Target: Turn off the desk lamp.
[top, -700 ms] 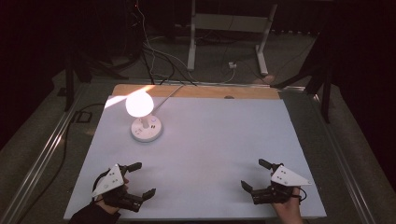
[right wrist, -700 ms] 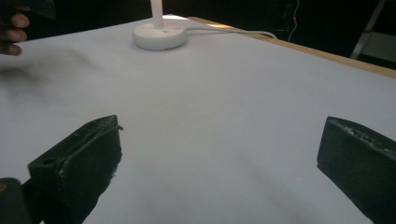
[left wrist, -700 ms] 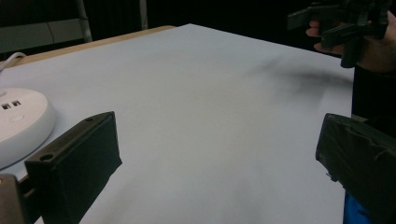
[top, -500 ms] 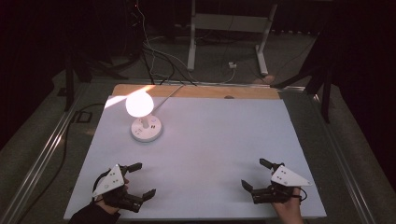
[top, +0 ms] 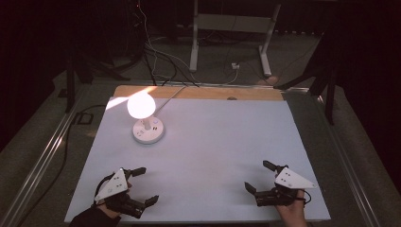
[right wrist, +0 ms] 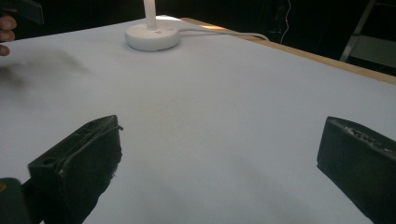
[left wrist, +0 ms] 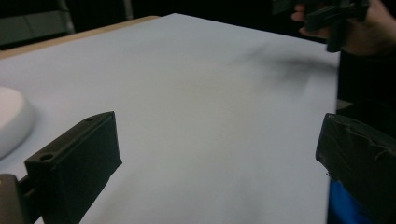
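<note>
A small white lamp with a lit round bulb [top: 141,105] stands on its round base [top: 148,130] at the back left of the white table top [top: 213,142]. My left gripper [top: 142,185] rests near the front left corner, jaws wide open with nothing between them. My right gripper [top: 259,177] sits near the front right corner, likewise open and empty. In the left gripper view my left gripper [left wrist: 219,154] looks across bare table toward the other hand [left wrist: 364,28]. My right gripper [right wrist: 219,154] faces the lamp base [right wrist: 152,36] in the right gripper view.
A white cable [top: 168,97] runs from the lamp over the wooden back edge [top: 198,92]. Dark floor with cables and a metal stand [top: 231,28] lies behind the table. Metal rails [top: 38,165] flank both sides of the table.
</note>
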`<action>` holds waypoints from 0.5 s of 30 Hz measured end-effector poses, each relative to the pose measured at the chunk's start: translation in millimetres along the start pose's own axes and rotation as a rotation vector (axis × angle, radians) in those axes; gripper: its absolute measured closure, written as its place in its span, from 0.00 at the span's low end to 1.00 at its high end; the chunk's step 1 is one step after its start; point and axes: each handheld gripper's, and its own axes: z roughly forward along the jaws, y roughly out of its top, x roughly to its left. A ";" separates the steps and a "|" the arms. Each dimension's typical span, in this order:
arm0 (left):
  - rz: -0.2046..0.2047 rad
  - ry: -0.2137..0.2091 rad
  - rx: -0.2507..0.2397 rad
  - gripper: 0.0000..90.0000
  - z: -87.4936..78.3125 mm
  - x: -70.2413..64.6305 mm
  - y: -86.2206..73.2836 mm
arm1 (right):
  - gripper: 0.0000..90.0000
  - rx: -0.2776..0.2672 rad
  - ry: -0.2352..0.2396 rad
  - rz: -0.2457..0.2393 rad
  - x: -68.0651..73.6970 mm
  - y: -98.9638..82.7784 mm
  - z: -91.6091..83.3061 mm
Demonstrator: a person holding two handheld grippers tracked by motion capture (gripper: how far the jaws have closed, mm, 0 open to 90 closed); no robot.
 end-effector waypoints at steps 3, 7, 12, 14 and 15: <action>0.010 -0.008 0.018 0.01 1.8 -1.3 -0.4 | 0.00 0.000 -0.001 0.001 0.0 0.2 0.0; 0.024 -0.027 0.027 0.01 3.3 -4.9 1.6 | 0.00 -0.003 -0.001 0.001 1.2 0.7 -0.2; 0.030 -0.039 0.037 0.01 3.9 -7.1 5.6 | 0.00 -0.010 -0.001 -0.004 3.2 2.0 -0.7; 0.032 -0.044 0.029 0.00 3.1 -8.0 8.8 | 0.00 -0.011 -0.001 -0.003 3.4 2.2 -0.4; 0.031 -0.047 0.027 0.01 2.8 -8.5 10.5 | 0.00 -0.010 -0.001 -0.002 3.6 2.2 -0.2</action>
